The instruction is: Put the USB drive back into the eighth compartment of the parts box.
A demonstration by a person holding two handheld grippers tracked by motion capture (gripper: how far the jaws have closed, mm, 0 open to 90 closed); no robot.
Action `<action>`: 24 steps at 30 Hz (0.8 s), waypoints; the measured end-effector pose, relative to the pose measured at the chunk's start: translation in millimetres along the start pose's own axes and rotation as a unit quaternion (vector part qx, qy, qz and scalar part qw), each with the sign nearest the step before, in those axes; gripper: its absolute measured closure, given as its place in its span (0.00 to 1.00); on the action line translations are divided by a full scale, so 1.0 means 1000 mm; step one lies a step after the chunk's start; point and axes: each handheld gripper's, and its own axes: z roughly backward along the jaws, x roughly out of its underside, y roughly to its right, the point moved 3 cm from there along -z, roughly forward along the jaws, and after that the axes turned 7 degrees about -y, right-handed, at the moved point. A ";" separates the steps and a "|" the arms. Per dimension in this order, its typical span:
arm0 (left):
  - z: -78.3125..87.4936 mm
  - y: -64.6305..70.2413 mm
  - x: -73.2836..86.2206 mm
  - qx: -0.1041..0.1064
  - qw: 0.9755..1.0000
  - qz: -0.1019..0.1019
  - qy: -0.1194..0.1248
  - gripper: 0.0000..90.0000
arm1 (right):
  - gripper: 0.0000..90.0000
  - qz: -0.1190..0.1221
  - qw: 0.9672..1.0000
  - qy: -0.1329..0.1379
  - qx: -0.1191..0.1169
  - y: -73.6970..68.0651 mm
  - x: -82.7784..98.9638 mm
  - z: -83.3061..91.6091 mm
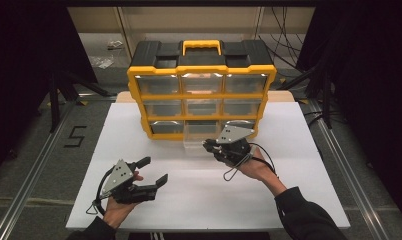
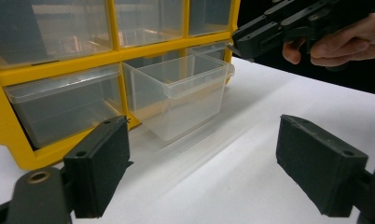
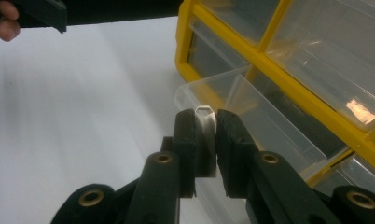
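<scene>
A yellow and black drawer cabinet [image 1: 201, 75] with clear drawers stands at the back of the white board [image 1: 209, 200]. Its bottom middle drawer [image 1: 195, 141] is pulled partway out. In the right gripper view, my right gripper [image 3: 216, 135] is shut on the small clear tab [image 3: 205, 112] at the front lip of that drawer [image 3: 255, 112]. The high view shows the right gripper [image 1: 209, 145] at the drawer's front right. My left gripper [image 1: 155, 170] is open and holds nothing, near the board's front left. In the left gripper view, its jaws [image 2: 209, 172] stand wide apart, facing the empty drawer [image 2: 181, 93].
The other clear drawers sit closed in the yellow frame [image 3: 274, 65]. Bare white board lies between the two grippers. Around the board are a grey floor, metal rails, black stands and cables at the back right [image 1: 284, 35].
</scene>
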 end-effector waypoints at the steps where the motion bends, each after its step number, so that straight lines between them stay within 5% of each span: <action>1: 0.000 0.000 0.000 0.001 1.000 0.000 0.000 0.19 | 0.88 -0.002 1.000 -0.001 0.002 0.001 0.000 -0.001; 24: -0.001 0.000 0.000 0.004 1.000 0.000 0.007 0.18 | 0.88 -0.032 0.999 0.001 0.035 0.027 -0.006 -0.016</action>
